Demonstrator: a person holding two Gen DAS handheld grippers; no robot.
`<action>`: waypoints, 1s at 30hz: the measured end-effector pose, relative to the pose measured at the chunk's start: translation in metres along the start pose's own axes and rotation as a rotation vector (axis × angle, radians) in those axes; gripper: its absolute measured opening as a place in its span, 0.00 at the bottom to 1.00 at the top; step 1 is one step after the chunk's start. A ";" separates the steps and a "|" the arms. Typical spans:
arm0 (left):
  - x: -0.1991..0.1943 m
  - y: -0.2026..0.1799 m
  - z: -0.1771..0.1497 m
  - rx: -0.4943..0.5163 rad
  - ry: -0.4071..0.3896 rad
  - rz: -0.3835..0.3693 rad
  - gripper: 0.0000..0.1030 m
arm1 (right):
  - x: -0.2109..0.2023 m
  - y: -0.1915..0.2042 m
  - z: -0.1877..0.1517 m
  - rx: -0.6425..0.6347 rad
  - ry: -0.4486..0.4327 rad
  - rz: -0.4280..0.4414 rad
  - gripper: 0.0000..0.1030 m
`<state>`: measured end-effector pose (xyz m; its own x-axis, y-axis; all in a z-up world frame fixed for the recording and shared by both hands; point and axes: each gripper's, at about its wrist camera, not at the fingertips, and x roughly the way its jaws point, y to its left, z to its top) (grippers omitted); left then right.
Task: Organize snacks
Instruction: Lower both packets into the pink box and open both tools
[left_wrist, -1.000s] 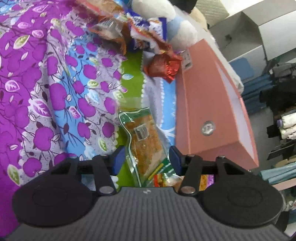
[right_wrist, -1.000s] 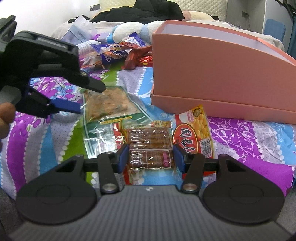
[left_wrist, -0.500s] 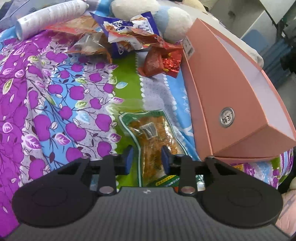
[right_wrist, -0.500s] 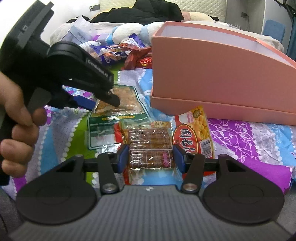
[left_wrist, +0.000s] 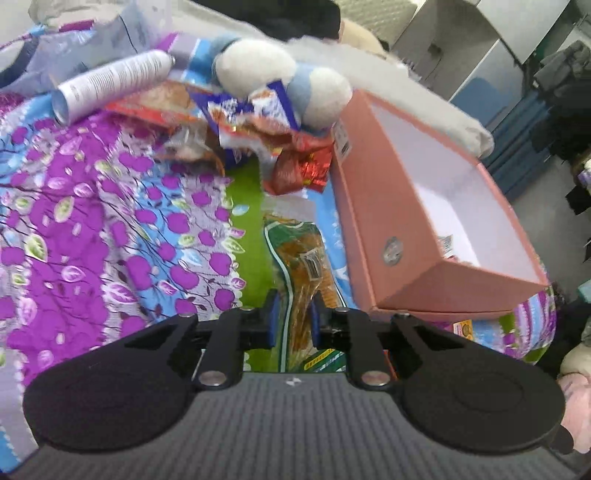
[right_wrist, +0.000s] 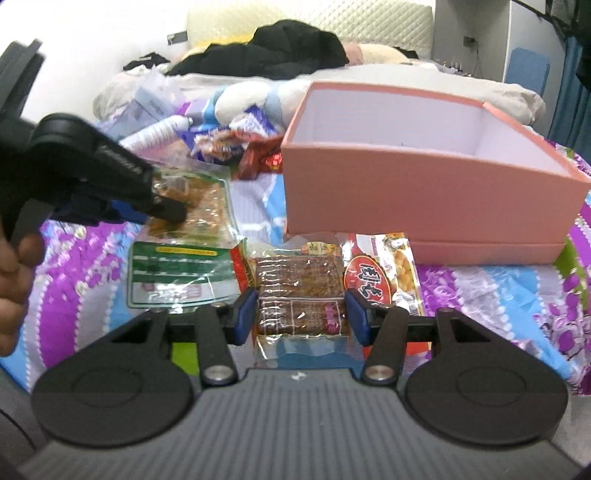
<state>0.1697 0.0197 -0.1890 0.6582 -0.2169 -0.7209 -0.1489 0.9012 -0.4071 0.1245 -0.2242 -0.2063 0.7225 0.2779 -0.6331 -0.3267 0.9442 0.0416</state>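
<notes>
Your left gripper (left_wrist: 291, 319) pinches the green packet (left_wrist: 303, 266) of orange-brown snack, blue pads squeezed against its sides, the packet buckled between them above the flowered bedspread (left_wrist: 110, 236). Your right gripper (right_wrist: 301, 314) hangs with its jaws spread wide on either side of a clear packet of brown bars (right_wrist: 299, 291), pads not touching it; that packet lies flat on the spread, and a red bag of yellow nuts (right_wrist: 380, 273) lies just beside it on the right, partly under the right pad. From the right camera, the green packet (right_wrist: 188, 236) sits to the left of the bars, its upper end caught in the left gripper (right_wrist: 162, 206), your left hand (right_wrist: 14, 280) on the handle at the frame edge. Just behind these packets stands the pink box (right_wrist: 424, 199), open at the top, its white inside showing a small label low on the wall near the closest corner in the left view and no snacks that you can make out. Behind the box's left end lies a heap of wrappers (left_wrist: 258, 122), red, blue and clear, touching a blue-and-white stuffed toy (left_wrist: 280, 77), with a white spray can (left_wrist: 110, 85) on its side to the left. Farthest back, black clothing (right_wrist: 280, 51) is piled on pale bedding.
</notes>
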 end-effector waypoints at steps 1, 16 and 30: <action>-0.007 -0.001 0.002 0.001 -0.008 -0.006 0.18 | -0.005 0.000 0.002 0.005 -0.008 0.001 0.53; -0.082 -0.053 0.056 0.153 -0.141 -0.118 0.18 | -0.053 -0.018 0.060 0.016 -0.194 -0.049 0.53; -0.026 -0.128 0.132 0.304 -0.153 -0.170 0.19 | -0.023 -0.083 0.131 0.048 -0.291 -0.165 0.53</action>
<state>0.2685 -0.0402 -0.0444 0.7606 -0.3349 -0.5561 0.1825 0.9324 -0.3119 0.2144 -0.2860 -0.0938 0.9090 0.1530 -0.3877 -0.1671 0.9859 -0.0027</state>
